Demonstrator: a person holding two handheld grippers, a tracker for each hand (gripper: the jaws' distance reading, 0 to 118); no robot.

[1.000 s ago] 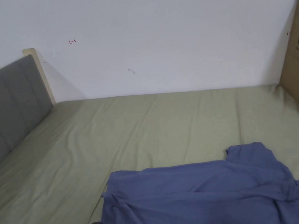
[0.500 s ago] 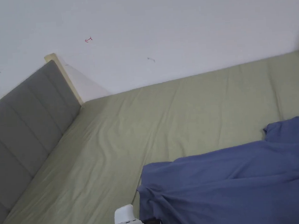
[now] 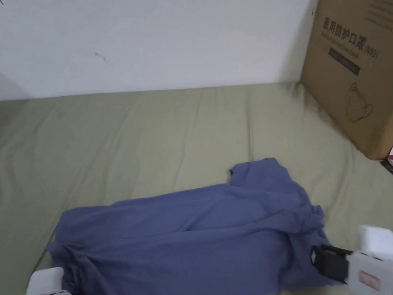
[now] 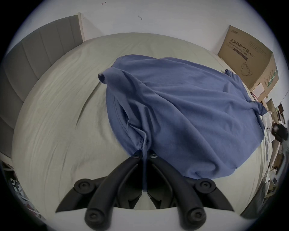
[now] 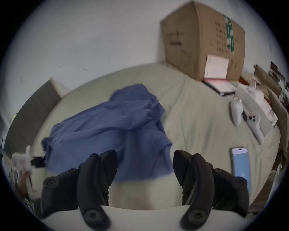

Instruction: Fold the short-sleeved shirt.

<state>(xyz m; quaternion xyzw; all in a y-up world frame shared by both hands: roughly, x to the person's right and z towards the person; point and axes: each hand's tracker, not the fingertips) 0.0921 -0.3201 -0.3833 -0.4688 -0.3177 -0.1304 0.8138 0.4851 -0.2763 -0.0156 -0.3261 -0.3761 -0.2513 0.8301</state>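
Left gripper view shows our left gripper (image 4: 144, 154) clamped on the crumpled blue cotton short-sleeved shirt (image 4: 179, 109) lying on the olive-green bed sheet (image 4: 54, 125), while our right gripper (image 5: 145, 165), at the shirt's four o'clock, gapes apart.

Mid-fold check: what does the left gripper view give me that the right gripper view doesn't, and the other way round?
Left gripper view: a close look at the left claw shut on the hem of the blue shirt, cloth pinched between both jaws. Right gripper view: the right claw open at the shirt's near edge, gripping nothing, plus a phone and white controllers off to the side. Both: the shirt lying crumpled on the green bed sheet, the cardboard box and the grey headboard.
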